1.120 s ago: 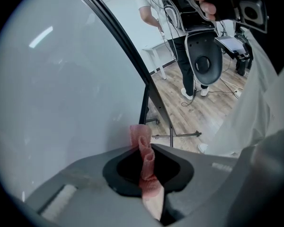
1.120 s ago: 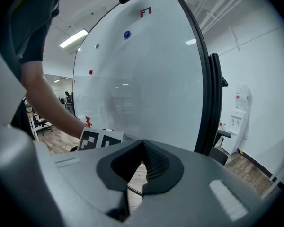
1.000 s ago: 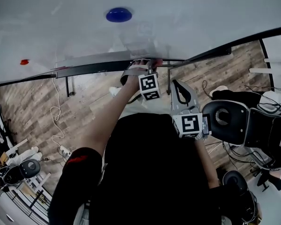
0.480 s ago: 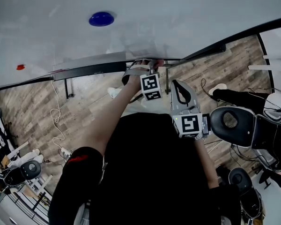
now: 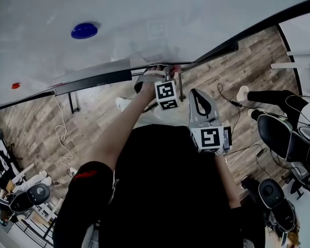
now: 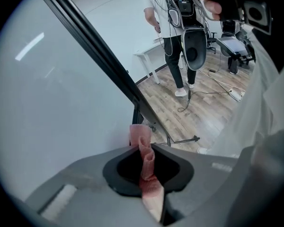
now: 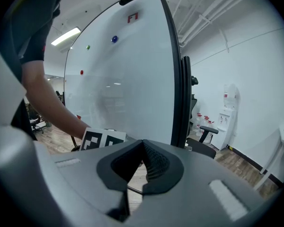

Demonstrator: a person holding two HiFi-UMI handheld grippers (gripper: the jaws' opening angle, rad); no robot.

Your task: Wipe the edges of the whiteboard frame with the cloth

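The left gripper (image 5: 164, 70) clamps a pink cloth (image 6: 142, 138) between its fingers, tip ahead at the whiteboard frame (image 6: 98, 56) — apparently for wiping. The right gripper (image 7: 143, 150) waits behind — fingers closed, empty.

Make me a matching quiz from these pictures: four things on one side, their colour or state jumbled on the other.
Things:
1. cloth
2. magnet
3. whiteboard frame
4. right gripper

Colour or state:
a. blue
b. shut, with nothing between its jaws
c. pink, clamped in the left gripper
d. black

Pairs: 1-c, 2-a, 3-d, 4-b.
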